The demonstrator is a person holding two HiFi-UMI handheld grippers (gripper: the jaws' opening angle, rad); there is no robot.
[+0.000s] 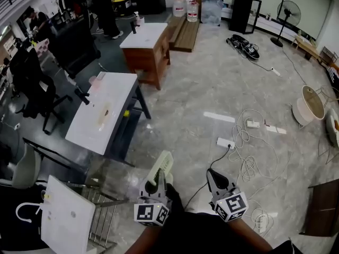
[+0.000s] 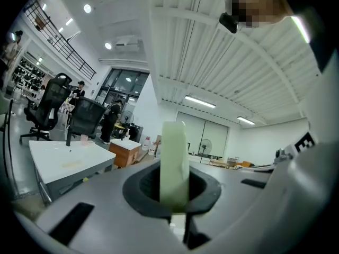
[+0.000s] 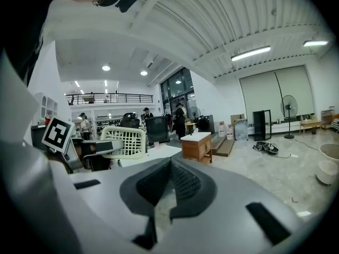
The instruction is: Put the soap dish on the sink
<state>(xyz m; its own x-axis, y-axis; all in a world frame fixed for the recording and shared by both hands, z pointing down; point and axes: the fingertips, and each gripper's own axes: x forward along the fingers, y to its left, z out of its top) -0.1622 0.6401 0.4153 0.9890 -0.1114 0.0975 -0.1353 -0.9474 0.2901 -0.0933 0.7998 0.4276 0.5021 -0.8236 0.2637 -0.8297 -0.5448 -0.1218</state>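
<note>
Left of the frame in the head view: white rectangular sink on a dark stand, well apart from us.

Bottom centre: left gripper is clenched on the pale green slatted plastic soap dish. It's pinched at one short edge, so the dish stands up out of the jaws, in the air above the floor.

Just right of it: right gripper, jaws together, nothing between them.

Handling, our guess: light, stiff, smooth plastic. We expect an edge pinch to let it pivot. A hold across the rim mid short side looks safest to us, then lay it flat.

Views:
- Left gripper view shows the soap dish only edge-on, a thin strip between the pads, with the sink at left.
- Right gripper view shows its grid of slats broadside, which the left one doesn't.
- Only the head view shows the gap to the sink.
</note>
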